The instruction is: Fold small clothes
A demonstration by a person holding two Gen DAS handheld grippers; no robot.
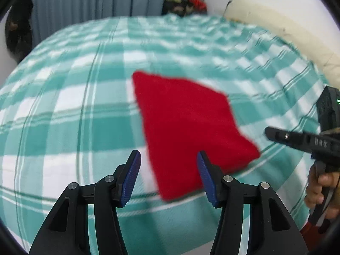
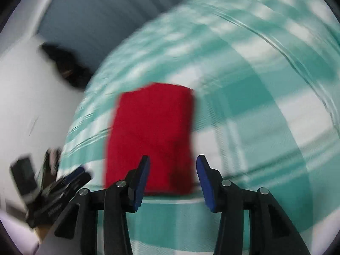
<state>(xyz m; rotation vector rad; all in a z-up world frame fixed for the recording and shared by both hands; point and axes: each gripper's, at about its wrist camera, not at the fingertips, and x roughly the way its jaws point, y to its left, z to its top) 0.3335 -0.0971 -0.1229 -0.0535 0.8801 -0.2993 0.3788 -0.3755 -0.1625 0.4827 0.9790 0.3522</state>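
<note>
Red, folded flat, the small cloth [image 1: 187,127] lying mid-frame on the teal-and-white checked bed cover [image 1: 63,110]. Left gripper [image 1: 169,163] low in its view, blue fingers [image 1: 132,176] parted, nothing pinched, hovering at the cloth's near edge. Right gripper [image 2: 172,170] likewise apart and empty (view heavily blurred), cloth just beyond. Grey-blue curtain [image 1: 85,0] along the top, cream pillow [image 1: 286,34] upper right, a hand [image 1: 318,191] at the right edge.

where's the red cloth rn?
The folded red cloth lies flat on the teal checked bedspread, centre in both wrist views, just beyond the open left gripper and right gripper; neither holds it.
</note>
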